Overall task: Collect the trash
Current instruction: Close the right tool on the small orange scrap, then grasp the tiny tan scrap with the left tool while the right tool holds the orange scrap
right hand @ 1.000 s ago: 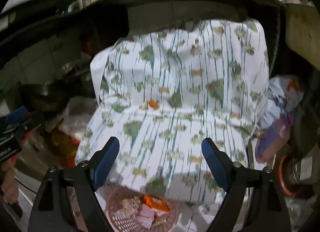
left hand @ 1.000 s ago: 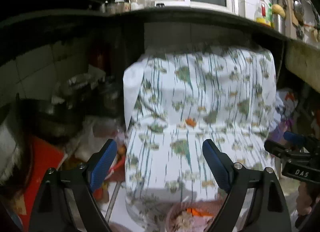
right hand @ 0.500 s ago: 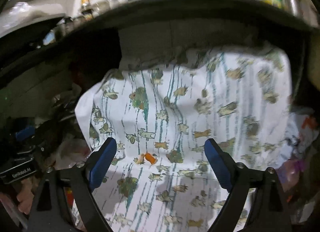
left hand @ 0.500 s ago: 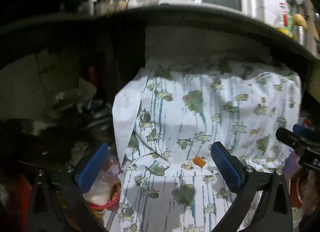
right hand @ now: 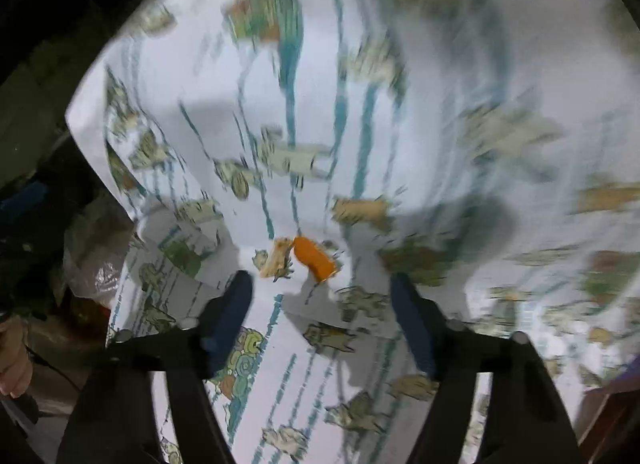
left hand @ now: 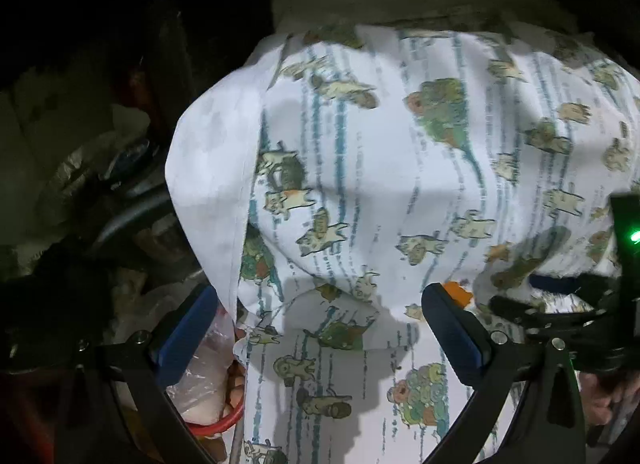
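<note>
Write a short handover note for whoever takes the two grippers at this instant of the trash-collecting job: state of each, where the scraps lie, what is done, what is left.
Left gripper: jaws open, empty, over the printed cloth.
Right gripper: jaws open, empty, just short of the scraps.
Trash: an orange scrap and a pale scrap lie side by side on the cloth, at a fold. In the left view the orange one peeks out beside the left gripper's right finger.
Done: nothing gripped yet.
Left: close on the scraps, probably with the right gripper, which is lined up, then carry them off. No bin is in view.
</note>
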`<state>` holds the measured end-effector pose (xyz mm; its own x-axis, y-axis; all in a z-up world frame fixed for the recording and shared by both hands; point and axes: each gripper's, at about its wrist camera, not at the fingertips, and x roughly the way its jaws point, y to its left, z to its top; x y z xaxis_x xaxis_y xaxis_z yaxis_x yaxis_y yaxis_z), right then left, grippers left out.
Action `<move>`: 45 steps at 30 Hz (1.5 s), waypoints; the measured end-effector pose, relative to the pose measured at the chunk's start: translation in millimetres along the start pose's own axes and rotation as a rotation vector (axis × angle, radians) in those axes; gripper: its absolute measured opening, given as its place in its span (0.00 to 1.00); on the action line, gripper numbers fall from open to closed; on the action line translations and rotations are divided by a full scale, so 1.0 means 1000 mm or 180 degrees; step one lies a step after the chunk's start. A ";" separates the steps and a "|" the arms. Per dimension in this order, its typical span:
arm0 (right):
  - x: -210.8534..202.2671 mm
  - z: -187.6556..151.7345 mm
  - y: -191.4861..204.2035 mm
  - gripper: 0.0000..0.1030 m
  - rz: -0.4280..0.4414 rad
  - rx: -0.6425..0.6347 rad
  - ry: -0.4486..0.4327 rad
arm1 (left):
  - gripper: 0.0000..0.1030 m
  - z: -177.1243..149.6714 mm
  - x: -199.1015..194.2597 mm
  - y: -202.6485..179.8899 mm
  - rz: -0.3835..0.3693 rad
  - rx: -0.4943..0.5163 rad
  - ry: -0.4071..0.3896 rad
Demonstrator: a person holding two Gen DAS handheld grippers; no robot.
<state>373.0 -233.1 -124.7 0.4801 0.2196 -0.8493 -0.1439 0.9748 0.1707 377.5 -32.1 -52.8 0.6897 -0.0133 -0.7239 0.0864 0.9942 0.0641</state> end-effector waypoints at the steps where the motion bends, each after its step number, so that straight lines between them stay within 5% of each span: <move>1: 0.011 0.001 -0.002 0.54 -0.0002 0.0047 0.0058 | 1.00 0.000 0.004 0.002 -0.0009 -0.0046 0.0023; 4: 0.036 0.005 -0.011 0.52 -0.0001 0.0353 0.0133 | 0.98 0.002 0.011 0.000 -0.0080 -0.0101 0.0093; 9: 0.068 0.002 -0.025 0.35 0.0309 0.0789 0.0435 | 0.98 0.004 0.023 -0.012 -0.0189 -0.0133 0.0199; 11: 0.077 -0.001 -0.029 0.17 0.0443 0.0829 0.0523 | 0.98 0.005 0.027 -0.017 -0.0227 -0.0162 0.0232; 14: 0.076 -0.003 -0.038 0.08 0.0338 0.0923 0.0456 | 0.98 0.007 0.035 -0.022 -0.0323 -0.0247 0.0302; 23: 0.049 -0.007 -0.066 0.05 0.0556 0.1149 0.0325 | 0.80 -0.001 0.070 -0.046 -0.0511 -0.0167 0.0622; 29: 0.023 -0.011 -0.058 0.05 0.0246 0.0886 0.0314 | 0.61 -0.003 0.097 -0.062 -0.1048 -0.0347 0.0926; 34: 0.005 -0.032 -0.048 0.05 -0.0022 0.0271 0.0250 | 0.45 -0.006 0.121 -0.084 -0.0966 -0.0257 0.1070; 39: -0.004 -0.049 -0.057 0.05 0.0011 0.0409 0.0327 | 0.33 -0.010 0.144 -0.106 -0.0765 -0.0140 0.1180; 45: -0.036 -0.039 -0.083 0.05 0.0073 0.0426 0.0164 | 0.08 -0.012 0.152 -0.106 -0.0694 -0.0373 0.1209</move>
<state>334.4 -323.2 -127.9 0.4326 0.2429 -0.8683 -0.0361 0.9669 0.2525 464.7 -138.3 -178.2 0.3499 -0.2053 -0.9140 0.1033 0.9782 -0.1801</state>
